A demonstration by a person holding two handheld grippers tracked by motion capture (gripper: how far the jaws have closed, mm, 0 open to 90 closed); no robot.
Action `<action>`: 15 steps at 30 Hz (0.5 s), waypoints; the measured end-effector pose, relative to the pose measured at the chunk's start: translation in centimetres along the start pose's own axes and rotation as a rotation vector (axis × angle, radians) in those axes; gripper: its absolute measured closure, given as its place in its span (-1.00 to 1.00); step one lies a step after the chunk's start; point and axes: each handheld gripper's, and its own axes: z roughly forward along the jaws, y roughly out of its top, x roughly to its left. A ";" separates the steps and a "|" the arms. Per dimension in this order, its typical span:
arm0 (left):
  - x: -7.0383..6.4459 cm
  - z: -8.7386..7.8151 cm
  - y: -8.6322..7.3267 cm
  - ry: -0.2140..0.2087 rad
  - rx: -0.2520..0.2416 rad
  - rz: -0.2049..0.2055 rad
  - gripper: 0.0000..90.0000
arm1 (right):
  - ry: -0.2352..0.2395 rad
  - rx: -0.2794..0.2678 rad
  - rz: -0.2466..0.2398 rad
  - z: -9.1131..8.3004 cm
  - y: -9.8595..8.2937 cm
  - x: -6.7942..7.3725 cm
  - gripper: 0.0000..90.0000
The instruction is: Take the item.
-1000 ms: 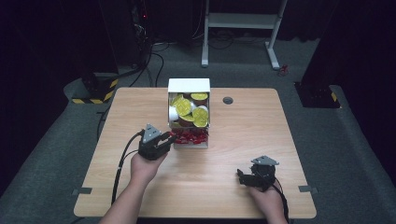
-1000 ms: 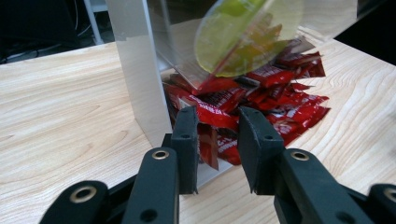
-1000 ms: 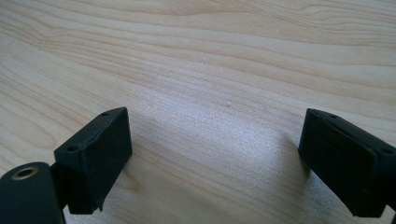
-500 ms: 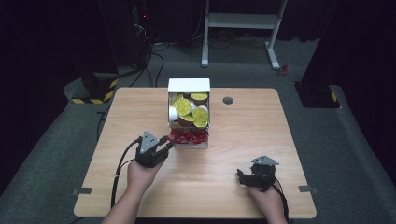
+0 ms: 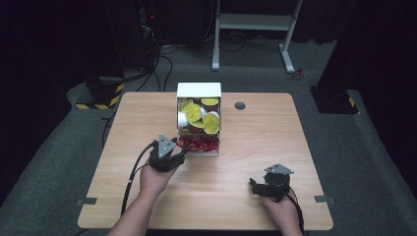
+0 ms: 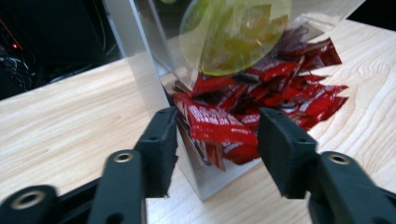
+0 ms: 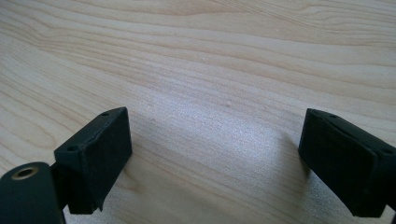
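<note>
A white and clear dispenser box stands at the table's middle back, with yellow-lidded cups above and red packets in its low clear tray. My left gripper is at the tray's front left corner. In the left gripper view it is open, its jaws straddling the clear corner, with a red packet behind the wall between them and a yellow lid above. My right gripper rests near the front right; it is wide open over bare wood.
The wooden table has a round cable hole right of the box. Tape marks sit at its front corners. Cables trail from both grippers toward the front edge. A white frame stands on the floor behind.
My left gripper drew back a little, then edged right and forward to the tray's corner by the red packets. The right gripper has stayed put.
</note>
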 end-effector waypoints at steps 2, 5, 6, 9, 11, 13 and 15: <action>0.1 0.0 0.0 -0.009 -0.005 -0.003 0.17 | 0.000 0.000 0.000 0.0 0.0 0.0 -0.79; 0.1 -0.1 0.1 -0.002 -0.012 -0.002 0.33 | 0.000 0.000 0.000 0.0 0.0 0.0 -0.79; 0.1 -0.1 0.1 0.001 -0.013 -0.008 0.37 | 0.000 0.000 0.000 0.0 0.0 0.0 -0.79; 0.1 -0.2 0.1 0.003 -0.010 0.002 0.42 | 0.000 0.000 0.000 0.0 0.0 0.0 -0.79; 0.1 -0.3 0.1 0.002 -0.008 0.001 0.45 | 0.000 0.000 0.000 0.0 0.0 0.0 -0.79; 0.0 -0.4 0.0 0.001 -0.011 -0.001 0.46 | 0.000 0.000 0.000 0.0 0.0 0.0 -0.79; 0.0 -0.6 0.0 -0.001 -0.013 0.003 0.46 | 0.000 0.000 0.000 0.0 0.0 0.0 -0.79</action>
